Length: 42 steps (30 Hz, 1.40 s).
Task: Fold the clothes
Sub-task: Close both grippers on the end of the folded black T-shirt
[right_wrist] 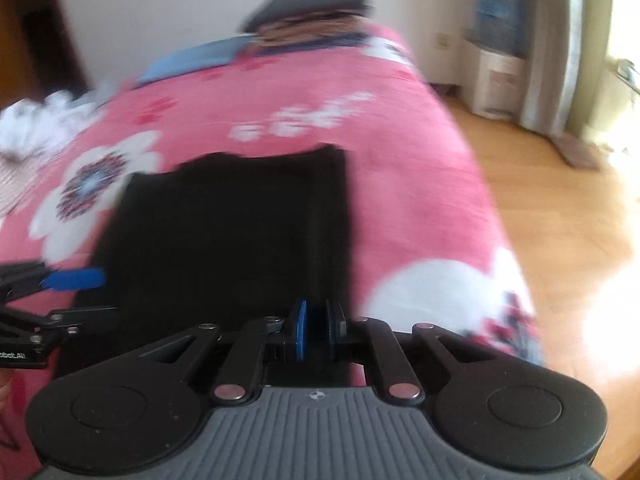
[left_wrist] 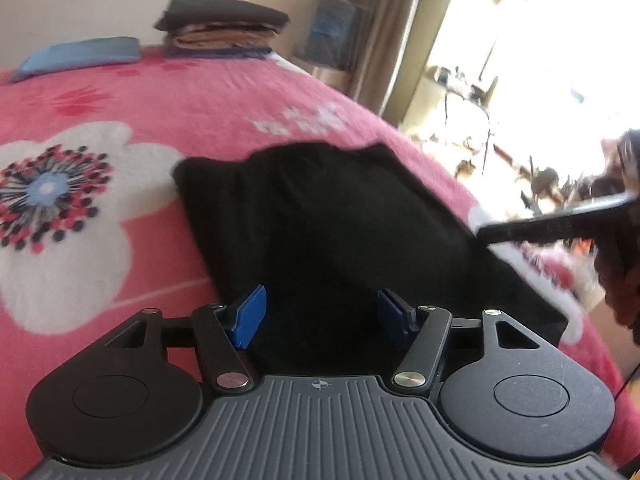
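Observation:
A black garment (left_wrist: 320, 216) lies partly folded on the pink flowered blanket (left_wrist: 160, 96). My left gripper (left_wrist: 322, 314) hovers over the garment's near edge with its blue pads wide apart, open, not pressing the cloth. In the right wrist view the garment (right_wrist: 224, 224) shows as a dark rectangle. My right gripper (right_wrist: 316, 330) is shut on the garment's near right edge, with a strip of black cloth running up from between the pads. One blue pad (right_wrist: 74, 279) of the left gripper shows at the garment's left side.
A stack of folded clothes (left_wrist: 224, 28) and a blue folded piece (left_wrist: 80, 56) sit at the bed's far end. Crumpled white cloth (right_wrist: 40, 120) lies at the left. Right of the bed are wooden floor (right_wrist: 560, 208) and a water dispenser (right_wrist: 500, 40).

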Available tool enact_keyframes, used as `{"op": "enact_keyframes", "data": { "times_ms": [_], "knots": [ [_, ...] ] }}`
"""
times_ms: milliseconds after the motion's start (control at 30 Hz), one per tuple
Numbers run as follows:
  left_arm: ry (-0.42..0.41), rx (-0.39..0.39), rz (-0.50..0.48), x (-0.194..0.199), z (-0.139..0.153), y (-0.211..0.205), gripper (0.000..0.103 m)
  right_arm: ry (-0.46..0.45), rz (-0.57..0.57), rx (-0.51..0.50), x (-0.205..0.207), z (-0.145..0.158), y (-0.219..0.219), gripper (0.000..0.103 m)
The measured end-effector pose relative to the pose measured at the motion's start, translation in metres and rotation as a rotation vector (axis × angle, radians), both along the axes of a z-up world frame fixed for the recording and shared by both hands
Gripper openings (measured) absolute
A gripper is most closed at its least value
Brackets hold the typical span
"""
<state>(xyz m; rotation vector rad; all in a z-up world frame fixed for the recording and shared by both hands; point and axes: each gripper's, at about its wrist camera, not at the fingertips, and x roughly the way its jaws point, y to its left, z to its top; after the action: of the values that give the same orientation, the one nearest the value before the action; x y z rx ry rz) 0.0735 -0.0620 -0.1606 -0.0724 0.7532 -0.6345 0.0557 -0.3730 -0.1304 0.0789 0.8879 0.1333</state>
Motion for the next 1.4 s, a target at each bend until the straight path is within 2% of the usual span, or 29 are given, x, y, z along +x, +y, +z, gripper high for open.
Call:
{"op": "enact_keyframes", "data": {
  "times_ms": [100,233,400,500,600,700,833,900,967,1067,1267,1400],
  "knots": [
    [-0.022,-0.035,0.0,0.007,0.01,0.002,0.066,-0.046,-0.017,-0.004,-0.004,0.011,-0.009,0.011],
    [-0.044,-0.035,-0.004,0.034,0.012,-0.009,0.066,-0.102,0.082,0.054,0.014,0.023,0.007,0.011],
    [-0.028,-0.012,0.04,0.066,-0.001,-0.009,0.065,-0.112,0.205,0.107,0.062,0.012,0.031,0.011],
    [-0.032,-0.01,0.063,0.072,-0.002,-0.004,0.065,-0.102,0.175,0.082,0.09,-0.001,0.025,0.01],
    [-0.042,-0.022,0.077,0.074,0.002,0.0,0.066,-0.077,0.077,0.151,0.107,-0.005,0.002,0.01],
    [-0.056,-0.016,0.073,0.077,0.005,-0.001,0.066,-0.125,0.129,0.149,0.099,0.008,0.007,0.01],
    [-0.064,0.028,0.078,0.087,-0.002,-0.008,0.066,-0.097,0.258,0.185,0.105,0.006,0.034,0.01],
    [-0.067,0.034,0.091,0.091,-0.005,-0.009,0.066,-0.086,0.256,0.164,0.117,-0.004,0.042,0.01],
    [-0.066,0.029,0.102,0.092,-0.005,-0.007,0.066,-0.096,0.205,0.139,0.13,-0.01,0.038,0.01],
    [-0.06,0.025,0.107,0.091,-0.003,-0.005,0.066,-0.136,0.171,0.156,0.134,0.002,0.028,0.01],
    [-0.051,0.037,0.133,0.09,-0.006,-0.009,0.068,-0.043,0.308,0.208,0.131,-0.005,0.059,0.01],
    [-0.049,0.03,0.161,0.084,0.001,-0.007,0.073,-0.05,0.129,0.231,0.146,-0.011,0.047,0.01]
  ]
}}
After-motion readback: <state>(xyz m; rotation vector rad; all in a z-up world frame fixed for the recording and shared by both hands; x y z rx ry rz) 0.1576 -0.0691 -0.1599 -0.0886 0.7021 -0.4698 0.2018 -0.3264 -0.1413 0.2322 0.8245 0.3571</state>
